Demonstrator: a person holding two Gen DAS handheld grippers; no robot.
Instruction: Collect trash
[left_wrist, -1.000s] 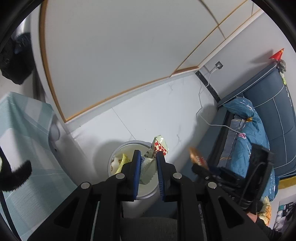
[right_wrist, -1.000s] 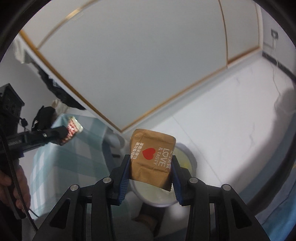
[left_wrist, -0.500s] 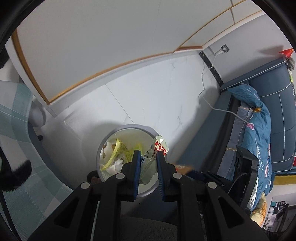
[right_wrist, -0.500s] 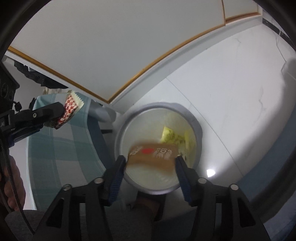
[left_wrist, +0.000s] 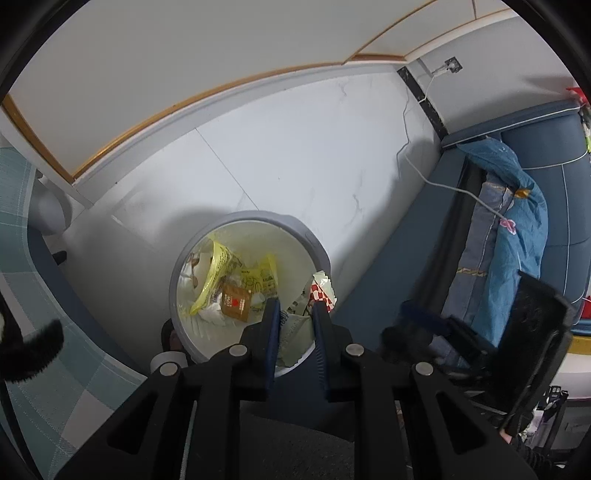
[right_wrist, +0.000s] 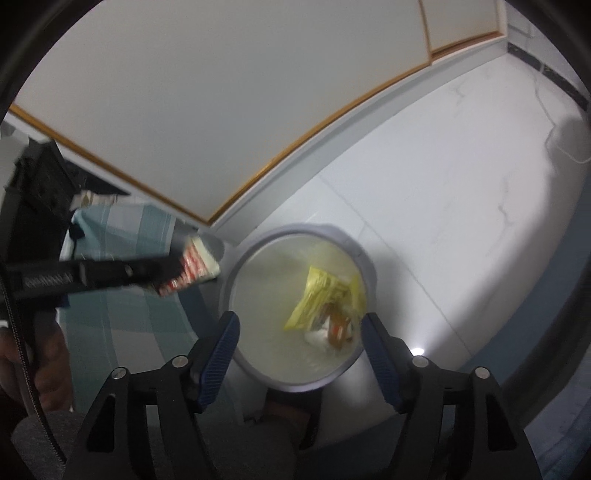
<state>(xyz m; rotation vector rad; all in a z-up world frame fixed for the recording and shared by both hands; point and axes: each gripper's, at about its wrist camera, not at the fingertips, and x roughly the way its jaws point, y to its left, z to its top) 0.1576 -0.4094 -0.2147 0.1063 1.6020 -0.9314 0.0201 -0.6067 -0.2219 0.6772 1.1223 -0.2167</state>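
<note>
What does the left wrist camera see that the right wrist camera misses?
Only the left wrist view shows the blue sofa and the brown packet sharply, lying in the bin. Only the right shows its own open gripper and the left gripper's side. Both share the white bin, yellow wrappers and the red-checked wrapper the left gripper holds.

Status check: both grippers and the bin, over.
Right gripper open, empty, above trash bin. Left gripper shut on red-checkered wrapper at the rim. Brown packet in bin. Nothing blocking.
</note>
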